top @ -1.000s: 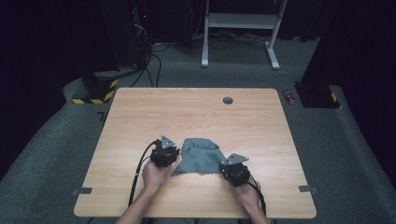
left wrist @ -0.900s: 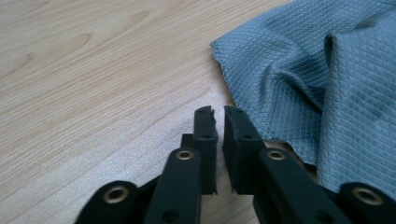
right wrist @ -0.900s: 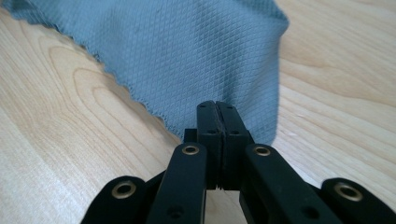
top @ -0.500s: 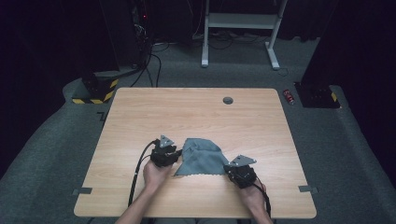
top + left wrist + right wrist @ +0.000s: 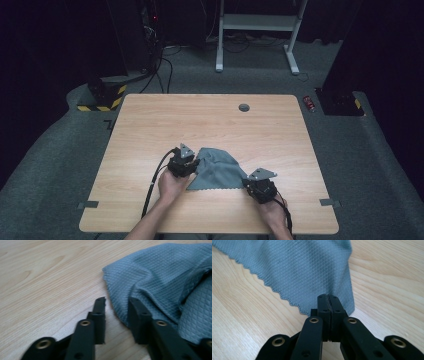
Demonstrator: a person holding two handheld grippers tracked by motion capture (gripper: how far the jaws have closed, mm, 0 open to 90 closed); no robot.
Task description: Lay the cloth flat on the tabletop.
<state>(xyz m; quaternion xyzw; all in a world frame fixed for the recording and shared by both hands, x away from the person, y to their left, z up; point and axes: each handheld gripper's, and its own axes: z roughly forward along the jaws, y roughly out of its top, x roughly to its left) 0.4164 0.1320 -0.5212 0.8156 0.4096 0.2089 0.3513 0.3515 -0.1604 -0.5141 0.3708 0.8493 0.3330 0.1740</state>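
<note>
A grey-blue waffle-weave cloth (image 5: pixel 218 170) lies partly rumpled on the wooden table (image 5: pixel 200 125), near the front edge. My left gripper (image 5: pixel 188 163) sits at the cloth's left side. In the left gripper view it (image 5: pixel 117 305) is open, with the folded cloth (image 5: pixel 160 282) edge lying between the jaws and against the right one. My right gripper (image 5: pixel 252 182) is at the cloth's front right corner. In the right gripper view it (image 5: pixel 328 298) is shut on that corner of the cloth (image 5: pixel 307 270), whose zigzag hem runs off to the left.
A round cable hole (image 5: pixel 244 107) sits in the table's far half. A black cable (image 5: pixel 154 186) trails from the left gripper toward the front edge. Tape marks (image 5: pixel 88 204) sit at the front corners. A red can (image 5: pixel 310 103) lies on the floor to the right.
My right gripper has moved right and toward the front edge with the cloth corner in it, drawing the cloth out flatter. The left gripper has stayed in place.
</note>
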